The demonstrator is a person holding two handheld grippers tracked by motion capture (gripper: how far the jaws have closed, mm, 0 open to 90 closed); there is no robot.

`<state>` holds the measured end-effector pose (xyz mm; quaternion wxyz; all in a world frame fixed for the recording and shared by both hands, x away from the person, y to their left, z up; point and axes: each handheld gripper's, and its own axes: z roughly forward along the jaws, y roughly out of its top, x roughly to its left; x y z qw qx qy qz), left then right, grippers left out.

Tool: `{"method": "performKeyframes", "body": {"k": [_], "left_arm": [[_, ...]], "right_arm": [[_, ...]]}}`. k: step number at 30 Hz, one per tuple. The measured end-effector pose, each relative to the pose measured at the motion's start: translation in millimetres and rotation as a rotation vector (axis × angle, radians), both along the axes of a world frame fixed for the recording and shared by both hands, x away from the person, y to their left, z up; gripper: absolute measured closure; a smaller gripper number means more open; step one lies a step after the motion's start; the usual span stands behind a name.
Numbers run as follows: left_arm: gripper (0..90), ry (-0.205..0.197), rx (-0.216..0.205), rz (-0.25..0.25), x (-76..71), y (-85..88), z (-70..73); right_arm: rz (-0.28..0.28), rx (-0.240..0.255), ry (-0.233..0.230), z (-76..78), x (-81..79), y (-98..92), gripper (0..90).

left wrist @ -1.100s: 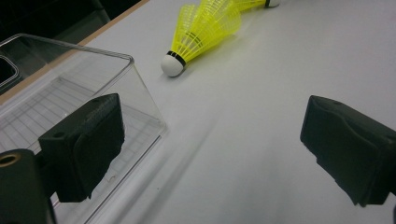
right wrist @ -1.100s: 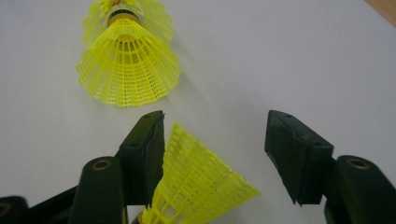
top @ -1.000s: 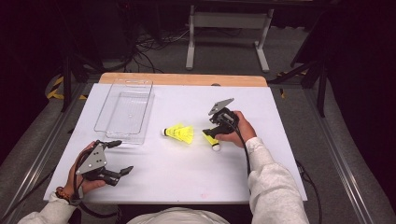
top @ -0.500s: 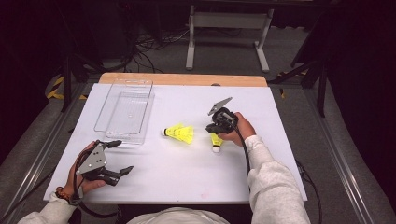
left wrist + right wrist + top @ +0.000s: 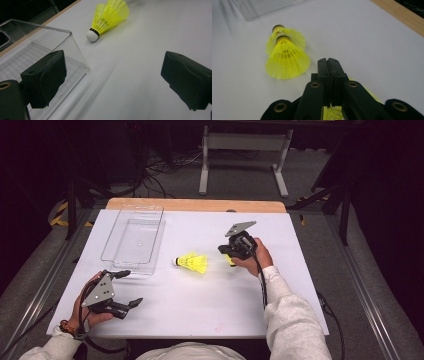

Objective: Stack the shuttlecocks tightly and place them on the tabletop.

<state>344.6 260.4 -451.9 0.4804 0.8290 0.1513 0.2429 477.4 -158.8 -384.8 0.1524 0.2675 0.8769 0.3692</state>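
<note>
My right gripper (image 5: 228, 254) (image 5: 329, 63) is right of the table's middle. Its jaws have just been closing and now press together on the mesh skirt of a yellow shuttlecock (image 5: 231, 261) (image 5: 372, 96), which lies mostly hidden under them. Left of it on the white tabletop lies a second yellow shuttlecock (image 5: 192, 262) (image 5: 108, 16) (image 5: 285, 56), which looks like two nested together, with the white cork pointing left. My left gripper (image 5: 131, 287) (image 5: 112, 77) rests open at the front left, nothing between its jaws.
A clear plastic tray (image 5: 116, 240) (image 5: 72, 35) (image 5: 262, 10) stands empty at the left rear, its near corner just in front of my left gripper. A wooden strip (image 5: 200, 205) runs along the table's far edge. Dark floor and a metal stand lie beyond.
My right gripper's jaws have closed onto the shuttlecock beside it, and the hand has shifted slightly. The left gripper and the other shuttlecock have stayed where they were.
</note>
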Motion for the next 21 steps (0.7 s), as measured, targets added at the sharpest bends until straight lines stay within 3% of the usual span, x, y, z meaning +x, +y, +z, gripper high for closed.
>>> {"method": "performKeyframes", "body": {"k": [11, 21], "left_arm": [[7.3, 0.000, -0.011, 0.002, -0.9, 0.7, 0.5], [7.3, -0.001, -0.010, 0.000, -0.9, 1.1, 0.7]], "right_arm": [[-0.081, 0.151, -0.060, -6.0, -0.5, 19.2, 89.3], [-0.142, 0.217, -0.069, -22.9, 2.1, 33.7, 88.8]]}}
